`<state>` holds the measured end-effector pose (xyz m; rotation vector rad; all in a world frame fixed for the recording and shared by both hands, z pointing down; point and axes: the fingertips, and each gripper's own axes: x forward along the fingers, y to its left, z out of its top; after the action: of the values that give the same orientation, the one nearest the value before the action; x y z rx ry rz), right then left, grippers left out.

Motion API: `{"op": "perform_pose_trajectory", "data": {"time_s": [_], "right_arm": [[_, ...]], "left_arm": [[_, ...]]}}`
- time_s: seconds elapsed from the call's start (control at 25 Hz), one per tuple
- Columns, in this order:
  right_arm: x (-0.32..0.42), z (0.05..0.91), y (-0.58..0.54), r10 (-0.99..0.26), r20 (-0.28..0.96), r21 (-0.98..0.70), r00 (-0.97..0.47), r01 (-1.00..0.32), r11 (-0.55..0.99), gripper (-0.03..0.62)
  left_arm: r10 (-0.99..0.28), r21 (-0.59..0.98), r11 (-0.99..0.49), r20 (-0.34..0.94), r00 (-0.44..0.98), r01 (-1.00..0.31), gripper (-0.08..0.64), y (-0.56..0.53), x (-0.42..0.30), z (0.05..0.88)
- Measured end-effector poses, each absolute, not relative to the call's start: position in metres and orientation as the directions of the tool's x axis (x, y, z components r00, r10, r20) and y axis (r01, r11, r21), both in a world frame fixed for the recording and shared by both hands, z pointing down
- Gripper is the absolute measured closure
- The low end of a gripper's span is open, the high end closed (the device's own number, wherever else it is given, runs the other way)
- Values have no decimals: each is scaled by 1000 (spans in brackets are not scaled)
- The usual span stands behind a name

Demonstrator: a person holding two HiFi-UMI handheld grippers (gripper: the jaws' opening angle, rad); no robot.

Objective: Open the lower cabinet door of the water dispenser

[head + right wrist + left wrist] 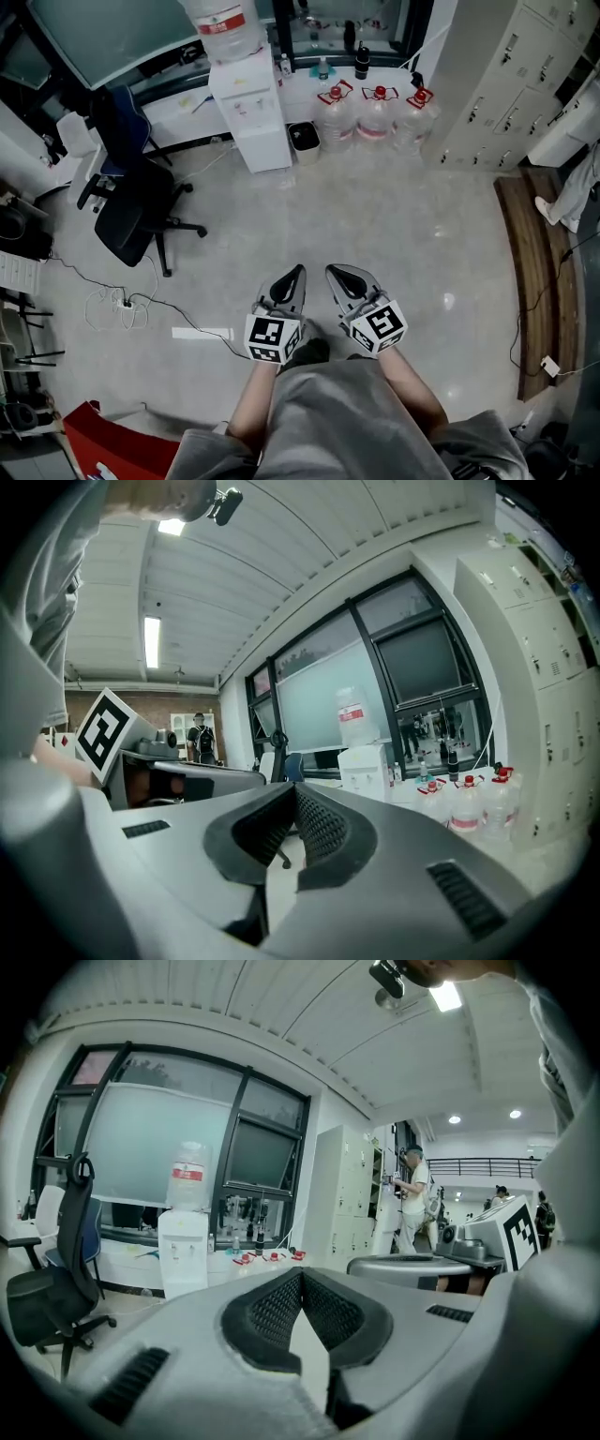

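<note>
Water dispenser [251, 108] stands upright across the floor, its lower cabinet door [265, 148] facing the person. From it, both tongs lie well apart, back and slightly rightward. The left tongs [294, 279] are marginally nearer than the right tongs [339, 278]. Both pairs are pressed together, empty.

— What are the tools like?
— The left tongs [299, 271] and the right tongs [331, 270] have smooth grey shells that taper to a point. Inside they are lined with black pads [272, 1312] in a fine grid texture, and dark slotted vents [466, 898] are cut into the shells.
— Any markings?
— Each carries a white cube [273, 338] printed with black square markers.
— Clothing?
— A plain grey garment [361, 422].
</note>
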<state>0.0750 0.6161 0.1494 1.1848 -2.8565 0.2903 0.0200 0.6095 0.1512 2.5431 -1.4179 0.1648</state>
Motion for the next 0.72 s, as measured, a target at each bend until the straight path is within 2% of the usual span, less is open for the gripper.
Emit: {"op": "perform_pose_trajectory", "data": {"time_s": [0.36, 0.72], "right_arm": [[21, 148, 568, -712, 136, -151, -689, -725, 672, 581], [13, 167, 538, -726, 183, -154, -663, -749, 645, 580]], "left_arm": [[-821, 181, -494, 223, 525, -850, 551, 558, -41, 156], [-801, 215, -505, 243, 547, -836, 551, 528, -52, 173]]}}
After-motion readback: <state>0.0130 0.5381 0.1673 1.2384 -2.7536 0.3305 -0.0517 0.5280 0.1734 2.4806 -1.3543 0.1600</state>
